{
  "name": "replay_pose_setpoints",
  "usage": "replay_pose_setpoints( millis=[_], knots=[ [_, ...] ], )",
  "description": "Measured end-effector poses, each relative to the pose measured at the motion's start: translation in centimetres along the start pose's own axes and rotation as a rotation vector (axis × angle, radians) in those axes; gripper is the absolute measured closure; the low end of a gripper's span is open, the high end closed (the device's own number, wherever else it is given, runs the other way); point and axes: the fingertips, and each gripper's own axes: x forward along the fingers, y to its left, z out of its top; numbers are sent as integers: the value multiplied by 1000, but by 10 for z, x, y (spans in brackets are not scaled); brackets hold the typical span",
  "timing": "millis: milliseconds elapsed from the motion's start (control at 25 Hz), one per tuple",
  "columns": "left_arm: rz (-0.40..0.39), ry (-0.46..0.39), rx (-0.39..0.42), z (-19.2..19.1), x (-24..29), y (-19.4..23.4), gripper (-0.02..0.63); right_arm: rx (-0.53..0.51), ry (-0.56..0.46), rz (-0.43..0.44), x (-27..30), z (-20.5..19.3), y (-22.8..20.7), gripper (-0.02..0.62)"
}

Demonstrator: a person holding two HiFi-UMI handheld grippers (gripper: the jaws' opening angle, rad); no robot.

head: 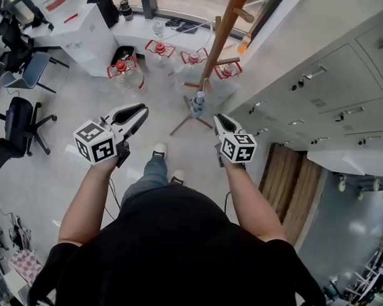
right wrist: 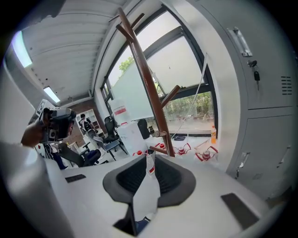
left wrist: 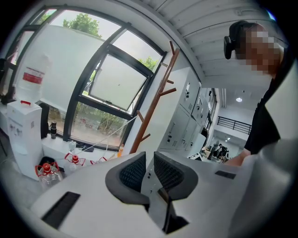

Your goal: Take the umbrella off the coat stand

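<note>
Pale floor [head: 80, 104] spreads under the person, with lockers [head: 319, 78] at 3 o'clock and water jugs [head: 122, 71] at 11. At 12 o'clock rises the wooden coat stand [head: 219, 40]. A small folded bundle low on it, under a lower peg, looks to be the umbrella [head: 197, 104]. The right gripper [head: 219, 121] is released and well short of it, its gap sighted on the umbrella, apparently lining up an approach. The left gripper [head: 141, 110] is also released and empty, probably kept free to steady the stand.
</note>
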Motion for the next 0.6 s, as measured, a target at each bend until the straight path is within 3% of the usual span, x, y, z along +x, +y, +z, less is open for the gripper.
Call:
replay_pose_setpoints(
  millis=[320,600],
  knots=[
    [-19,15,-13,-1,13,39,534,-83,38,-49,57,-1,-21,546],
    [-15,43,-42,-7,24,73,534,-84,33,-73,98,-4,-37,551]
  ],
)
